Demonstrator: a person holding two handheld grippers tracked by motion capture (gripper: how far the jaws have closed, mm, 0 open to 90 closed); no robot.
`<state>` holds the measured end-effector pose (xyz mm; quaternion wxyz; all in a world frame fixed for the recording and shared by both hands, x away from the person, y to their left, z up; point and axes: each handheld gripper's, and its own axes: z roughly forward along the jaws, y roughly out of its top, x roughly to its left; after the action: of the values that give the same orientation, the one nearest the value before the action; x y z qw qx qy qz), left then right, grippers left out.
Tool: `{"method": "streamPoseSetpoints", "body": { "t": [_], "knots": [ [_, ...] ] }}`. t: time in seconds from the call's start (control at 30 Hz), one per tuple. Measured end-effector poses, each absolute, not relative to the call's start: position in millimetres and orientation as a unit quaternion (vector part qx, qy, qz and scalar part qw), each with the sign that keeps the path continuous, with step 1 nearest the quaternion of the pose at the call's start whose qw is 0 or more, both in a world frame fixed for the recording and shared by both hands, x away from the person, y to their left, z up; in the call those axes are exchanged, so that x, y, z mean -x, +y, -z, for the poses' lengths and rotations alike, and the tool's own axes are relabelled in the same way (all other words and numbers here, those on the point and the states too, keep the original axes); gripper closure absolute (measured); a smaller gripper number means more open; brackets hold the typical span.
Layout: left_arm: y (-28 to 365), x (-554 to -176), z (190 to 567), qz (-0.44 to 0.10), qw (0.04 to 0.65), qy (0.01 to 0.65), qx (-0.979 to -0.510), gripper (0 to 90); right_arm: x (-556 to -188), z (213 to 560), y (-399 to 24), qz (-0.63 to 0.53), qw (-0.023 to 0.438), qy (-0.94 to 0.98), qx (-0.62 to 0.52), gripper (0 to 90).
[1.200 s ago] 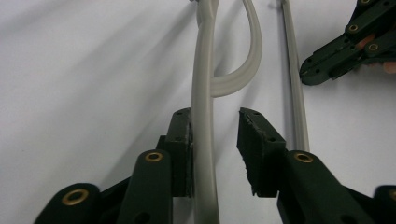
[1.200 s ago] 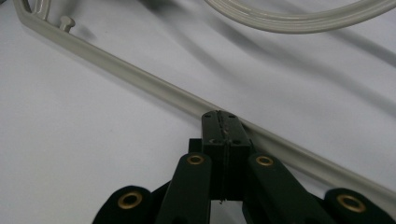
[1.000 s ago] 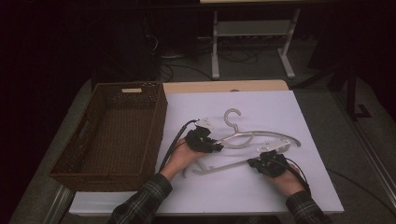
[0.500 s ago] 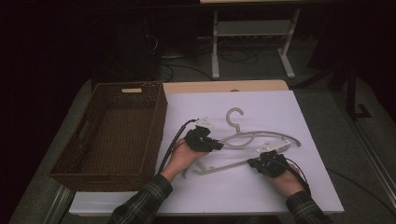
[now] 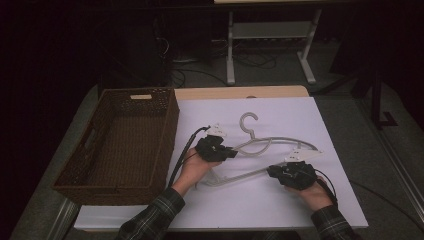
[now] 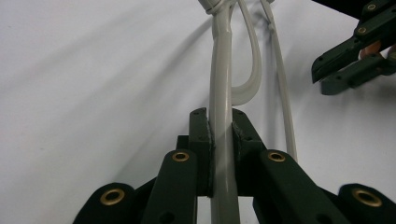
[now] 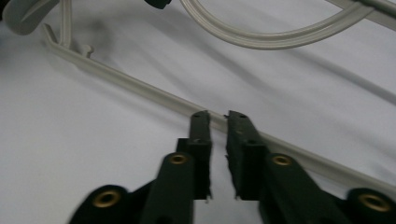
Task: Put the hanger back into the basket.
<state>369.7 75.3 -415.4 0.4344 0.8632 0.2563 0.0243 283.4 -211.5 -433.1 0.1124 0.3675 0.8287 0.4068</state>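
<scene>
A white plastic hanger (image 5: 272,141) lies on the white table top, its hook (image 5: 248,122) pointing away from me. My left gripper (image 5: 231,154) is shut on one sloping arm of the hanger (image 6: 220,79), which runs straight up between the pads (image 6: 206,140). My right gripper (image 5: 272,171) sits at the hanger's bottom bar (image 7: 130,86). Its jaws have just been opening and stand a narrow gap apart (image 7: 218,119), with nothing pressed between them; the bar crosses just past the tips. In the left gripper view, the right gripper (image 6: 327,77) is at the upper right.
A brown wicker basket (image 5: 172,120) stands on the left of the table, close to my left forearm. The white sheet (image 5: 300,112) runs out to the right and far edges. A metal stand (image 5: 270,40) is on the floor beyond the table.
</scene>
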Motion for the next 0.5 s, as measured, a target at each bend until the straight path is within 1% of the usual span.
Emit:
{"method": "streamPoseSetpoints", "body": {
  "t": [0.03, 0.1, 0.17, 0.23, 0.33, 0.43, 0.5],
  "knots": [
    [76.2, -369.3, 414.2, -0.026, 0.435, 0.258, -0.862, 82.0, -281.9, 431.9, -212.8, -0.410, 0.106, 0.828, -0.367, 67.0],
    [77.6, -368.3, 411.6, -0.029, 0.439, 0.261, -0.859, 82.0, -277.5, 430.3, -215.4, -0.414, 0.104, 0.827, -0.365, 54.1],
    [78.5, -366.7, 407.5, -0.036, 0.439, 0.260, -0.859, 82.0, -272.7, 429.3, -218.6, -0.415, 0.092, 0.826, -0.370, 41.0],
    [79.2, -365.2, 402.8, -0.042, 0.439, 0.262, -0.858, 82.0, -269.4, 429.1, -220.0, -0.414, 0.094, 0.825, -0.372, 32.4],
    [80.7, -363.6, 395.8, -0.051, 0.440, 0.260, -0.858, 82.0, -266.1, 428.4, -220.6, -0.414, 0.105, 0.823, -0.375, 24.7],
    [83.2, -362.2, 389.6, -0.053, 0.444, 0.271, -0.853, 81.9, -264.4, 425.9, -219.9, -0.413, 0.117, 0.820, -0.377, 20.4],
    [85.0, -361.3, 384.4, -0.054, 0.443, 0.278, -0.850, 81.9, -263.7, 424.7, -220.6, -0.417, 0.121, 0.818, -0.377, 19.1]
  ]
}}
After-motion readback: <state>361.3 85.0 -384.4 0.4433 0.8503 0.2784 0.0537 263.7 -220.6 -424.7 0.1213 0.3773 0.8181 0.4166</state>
